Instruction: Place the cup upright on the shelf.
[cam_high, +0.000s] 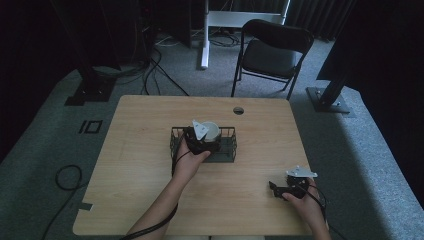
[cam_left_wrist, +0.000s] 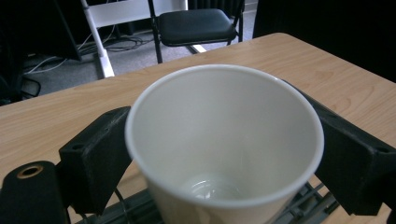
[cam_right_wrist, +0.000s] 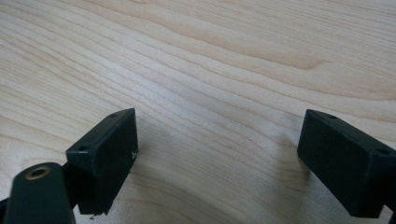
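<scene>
High view: light wooden desk (cam_high: 140, 165) with a black wire basket (cam_high: 227, 145) near its middle; a white paper cup (cam_high: 212, 131) stands upright inside the basket. Left tool (cam_high: 204, 136) sits over the basket at the cup, held by the left hand (cam_high: 189, 162). Right tool (cam_high: 278, 188) rests low near the desk's front right edge, well apart from the basket, in the right hand (cam_high: 306, 202). Black folding chair (cam_high: 272, 50) on the floor behind the desk. Left gripper view: cup (cam_left_wrist: 224, 140) sits between the two black jaws, open mouth up, empty; jaws flank its sides, and whether they still touch it can't be told. Right gripper view: right tool (cam_right_wrist: 217, 154) jaws spread wide apart over bare desk (cam_right_wrist: 210, 60), nothing between.
</scene>
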